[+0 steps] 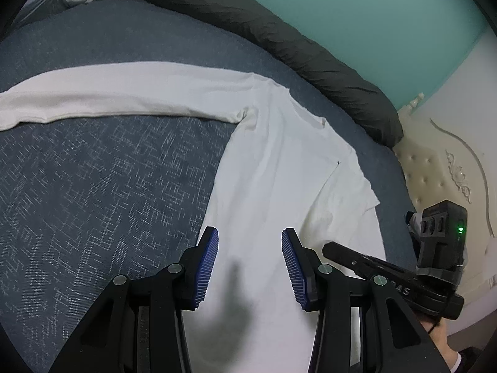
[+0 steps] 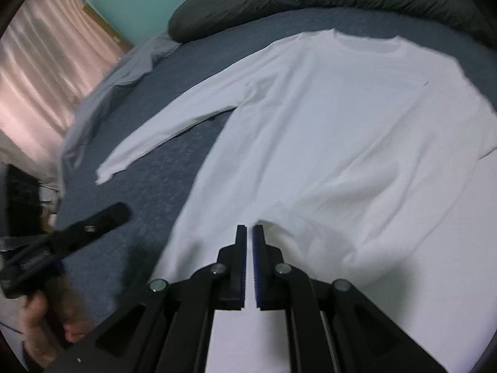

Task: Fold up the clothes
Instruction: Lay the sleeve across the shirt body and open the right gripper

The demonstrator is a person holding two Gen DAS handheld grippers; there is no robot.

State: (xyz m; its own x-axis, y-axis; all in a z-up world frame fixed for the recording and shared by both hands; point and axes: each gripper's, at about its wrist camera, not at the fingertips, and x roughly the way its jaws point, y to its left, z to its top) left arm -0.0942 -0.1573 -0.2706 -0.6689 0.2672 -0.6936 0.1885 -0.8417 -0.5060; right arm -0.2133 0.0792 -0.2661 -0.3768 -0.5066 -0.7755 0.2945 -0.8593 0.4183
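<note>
A white long-sleeved shirt (image 1: pixel 273 168) lies flat on the blue bed cover (image 1: pixel 93 186), its left sleeve (image 1: pixel 124 93) stretched out sideways. It also shows in the right wrist view (image 2: pixel 341 124), with the right side folded over the body. My left gripper (image 1: pixel 250 236) is open and empty above the shirt's lower body. My right gripper (image 2: pixel 249 228) has its jaws nearly together over the shirt; a white fold of cloth (image 2: pixel 273 227) lies at the tip, and whether it is pinched is unclear. Each gripper shows in the other's view, the right (image 1: pixel 388 270) and the left (image 2: pixel 93 227).
A dark grey rolled duvet (image 1: pixel 279 40) lies along the bed's far edge by a teal wall (image 1: pixel 372 15). A cream tufted headboard (image 1: pixel 435 168) stands at the right. A grey sheet (image 2: pixel 102 93) and pink curtains (image 2: pixel 46 62) are at the left.
</note>
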